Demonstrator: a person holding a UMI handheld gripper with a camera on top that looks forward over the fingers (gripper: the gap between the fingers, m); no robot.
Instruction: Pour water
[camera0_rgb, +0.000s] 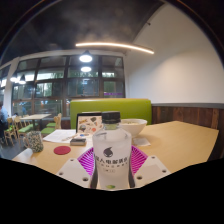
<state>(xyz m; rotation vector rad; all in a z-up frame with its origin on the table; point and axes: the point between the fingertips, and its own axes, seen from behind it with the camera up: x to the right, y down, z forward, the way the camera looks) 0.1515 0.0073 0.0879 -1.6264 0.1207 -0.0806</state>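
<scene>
the bottle stands upright between the jaws, its long axis vertical, dark cap on top and a white label with green print facing the camera. the gripper has its two pink pads set against the bottle's sides, one on either flank, with no gap that i can see, so i judge the jaws closed part-way onto it and holding it.

the bowl sits on the bench just beyond the bottle and a little to its right, its rim near the level of the cap. that is the relation the pour hangs on: the bottle would need to tip forward and slightly right to bring its mouth over the bowl. the cap looks to be on, which would block any pour.

a card stands beyond on the left.
</scene>
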